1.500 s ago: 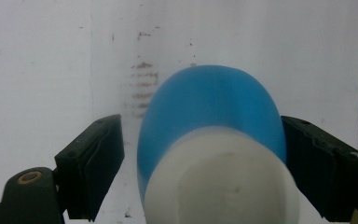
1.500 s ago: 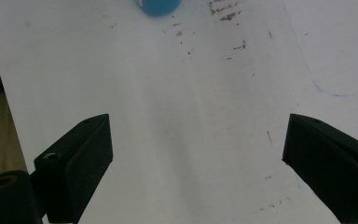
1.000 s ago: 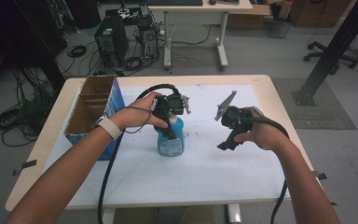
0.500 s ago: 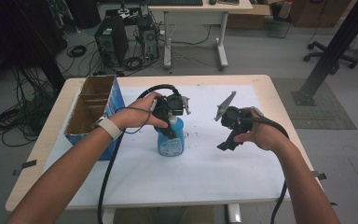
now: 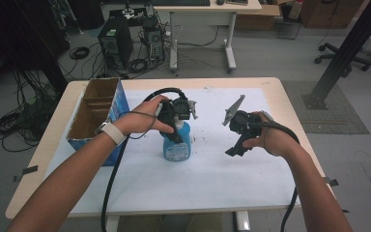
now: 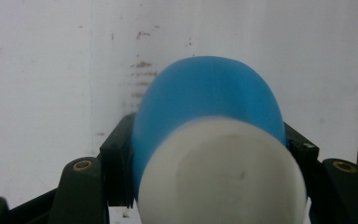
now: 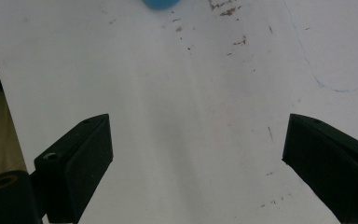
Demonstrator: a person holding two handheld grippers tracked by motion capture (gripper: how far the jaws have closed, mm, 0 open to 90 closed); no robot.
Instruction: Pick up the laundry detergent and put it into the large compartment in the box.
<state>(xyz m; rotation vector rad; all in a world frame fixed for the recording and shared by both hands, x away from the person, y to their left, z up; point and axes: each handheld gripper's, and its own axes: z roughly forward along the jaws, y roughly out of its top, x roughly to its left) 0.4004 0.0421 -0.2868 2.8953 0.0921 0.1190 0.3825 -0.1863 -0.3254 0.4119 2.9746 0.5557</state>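
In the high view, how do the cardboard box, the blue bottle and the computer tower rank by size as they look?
1. cardboard box, clearly largest.
2. computer tower; it stands farther away on the floor, so its true size is unsure.
3. blue bottle, partly covered by the left gripper.

Black tongs (image 6: pixel 209 154) tight on white-capped blue bottle (image 6: pixel 209 98)

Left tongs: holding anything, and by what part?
Yes. The left tongs are shut on the blue bottle, gripping its upper body just under the white cap. The right tongs hold nothing.
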